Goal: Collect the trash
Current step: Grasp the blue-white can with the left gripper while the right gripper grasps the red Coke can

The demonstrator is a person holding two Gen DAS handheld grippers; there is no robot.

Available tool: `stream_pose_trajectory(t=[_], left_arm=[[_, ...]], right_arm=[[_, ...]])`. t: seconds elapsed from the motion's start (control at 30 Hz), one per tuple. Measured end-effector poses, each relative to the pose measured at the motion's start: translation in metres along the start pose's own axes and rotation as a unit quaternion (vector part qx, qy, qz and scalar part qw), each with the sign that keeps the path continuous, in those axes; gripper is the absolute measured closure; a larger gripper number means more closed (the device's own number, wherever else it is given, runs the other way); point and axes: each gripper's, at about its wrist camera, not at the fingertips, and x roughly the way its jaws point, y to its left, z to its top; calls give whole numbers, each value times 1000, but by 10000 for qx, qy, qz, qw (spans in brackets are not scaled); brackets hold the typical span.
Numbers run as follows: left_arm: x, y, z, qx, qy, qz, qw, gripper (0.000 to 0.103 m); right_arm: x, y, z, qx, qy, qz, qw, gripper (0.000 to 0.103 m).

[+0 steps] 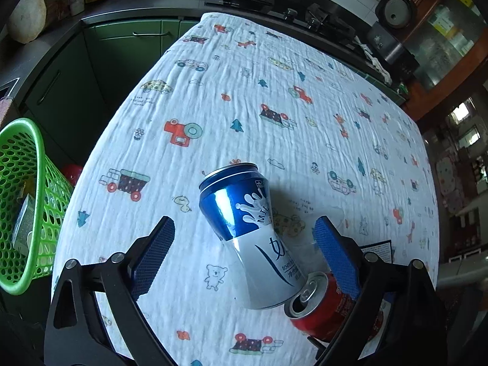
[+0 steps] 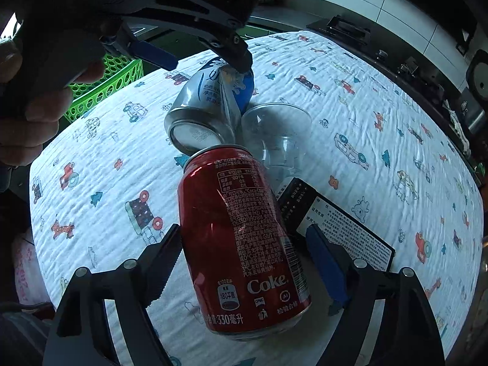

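Note:
A dented blue-and-white milk can [image 1: 244,228] lies on its side on the printed tablecloth [image 1: 231,97]. My left gripper [image 1: 244,244] straddles it, open, with a gap at each pad. A red Coke can [image 2: 241,244] lies on its side between the fingers of my right gripper [image 2: 244,235]. The left pad sits at the can's edge and the right pad stands off it, so the gripper is open. The red can [image 1: 320,308] touches the milk can's base. In the right wrist view the left gripper [image 2: 210,67] hangs over the milk can [image 2: 207,109].
A green mesh basket [image 1: 27,201] holding some trash stands off the table's left edge. A clear plastic cup [image 2: 274,131] and a black printed box [image 2: 335,222] lie beside the cans. A person's hand [image 2: 30,116] holds the left gripper. Kitchen counter and stove lie beyond the table.

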Motion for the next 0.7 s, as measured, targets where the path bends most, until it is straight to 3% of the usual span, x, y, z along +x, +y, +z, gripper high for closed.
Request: stream_pose_trajectory(t=[0.17, 0.23, 0.47, 0.7], left_arm=[[14, -2, 0, -103, 212, -61, 9997, 19], [19, -4, -1, -91, 298, -100, 9995, 27], [29, -4, -4, -58, 532, -98, 9985, 43], [20, 4, -9, 9, 514, -303, 9982, 61]], right_arm=[[1, 3, 0, 13, 49, 5, 10000, 30], [2, 3, -1, 24, 64, 8, 10000, 30], [0, 4, -3, 81, 53, -49, 9999, 31], [-4, 8, -4, 137, 19, -10, 9999, 31]])
